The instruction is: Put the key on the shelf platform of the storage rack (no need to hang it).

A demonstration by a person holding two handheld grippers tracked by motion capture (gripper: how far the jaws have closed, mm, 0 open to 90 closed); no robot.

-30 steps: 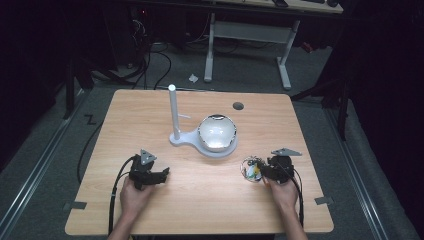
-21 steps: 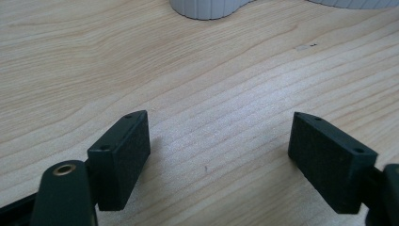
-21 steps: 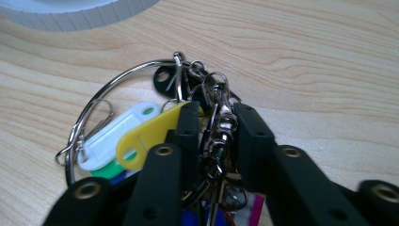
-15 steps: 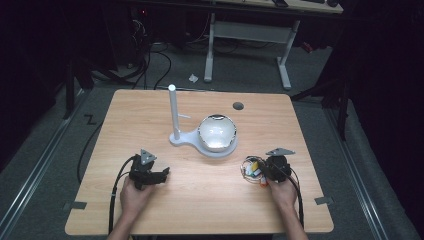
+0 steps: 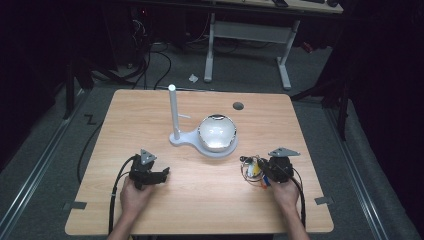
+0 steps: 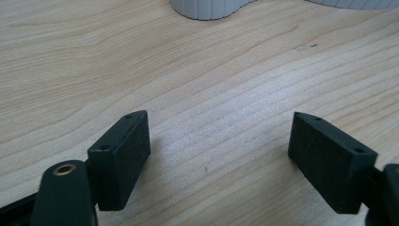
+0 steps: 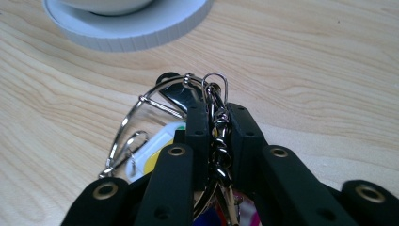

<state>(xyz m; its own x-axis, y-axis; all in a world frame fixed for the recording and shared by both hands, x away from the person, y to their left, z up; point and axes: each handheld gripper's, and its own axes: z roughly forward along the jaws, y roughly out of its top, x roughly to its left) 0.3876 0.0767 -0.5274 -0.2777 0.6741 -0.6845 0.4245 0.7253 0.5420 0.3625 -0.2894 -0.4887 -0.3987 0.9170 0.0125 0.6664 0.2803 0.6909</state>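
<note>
Two claws on one pale wood-grain bench, dark room around. Left claw spread wide, gripping nothing, over bare wood. Right claw clamped on one keyring of thin metal loops and coloured tags, near-right of one white stand with upright post.

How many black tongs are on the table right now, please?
2: the open left black tongs rest at the wooden table's near-left, and the right black tongs at its near-right, shut on a metal keyring bunch.
</note>
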